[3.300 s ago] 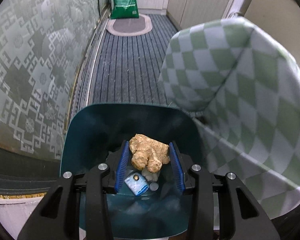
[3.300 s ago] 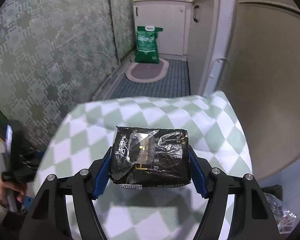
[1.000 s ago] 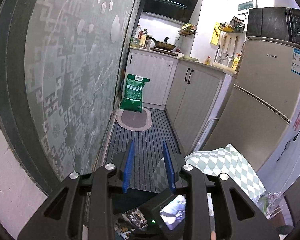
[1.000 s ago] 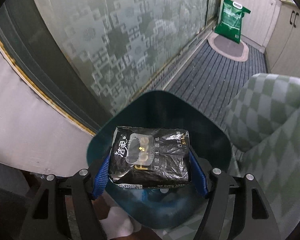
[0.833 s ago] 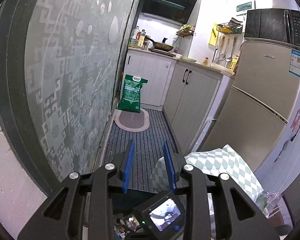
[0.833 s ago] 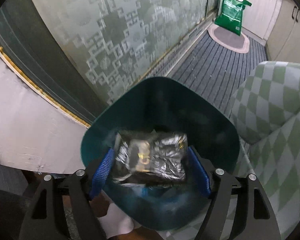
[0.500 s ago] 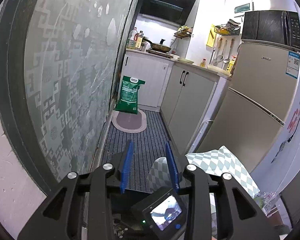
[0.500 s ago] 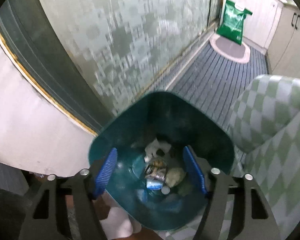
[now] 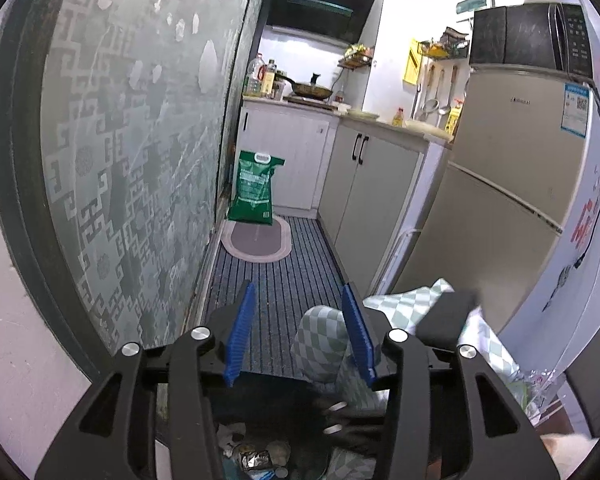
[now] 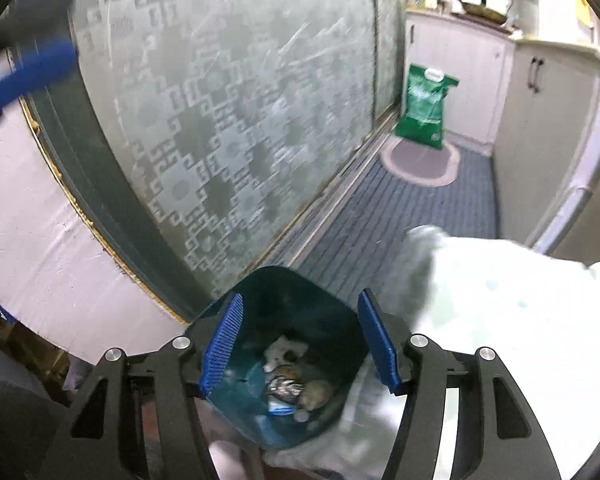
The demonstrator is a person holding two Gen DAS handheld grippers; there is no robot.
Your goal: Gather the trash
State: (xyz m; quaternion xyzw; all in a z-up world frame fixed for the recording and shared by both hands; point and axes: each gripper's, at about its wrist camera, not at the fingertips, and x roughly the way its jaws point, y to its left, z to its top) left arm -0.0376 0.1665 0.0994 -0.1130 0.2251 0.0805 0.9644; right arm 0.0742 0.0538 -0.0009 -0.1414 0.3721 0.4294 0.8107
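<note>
The right gripper (image 10: 300, 340) hangs over the bin (image 10: 328, 300) — fingers spread, empty. Trash (image 10: 288, 384) — blurred, perhaps wrappers — lies inside. The left gripper (image 9: 298, 336) is released too.

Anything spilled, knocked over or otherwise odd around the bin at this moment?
Nothing stands out. The teal bin stands upright with the trash inside it, and both the left gripper and right gripper are open and empty.
</note>
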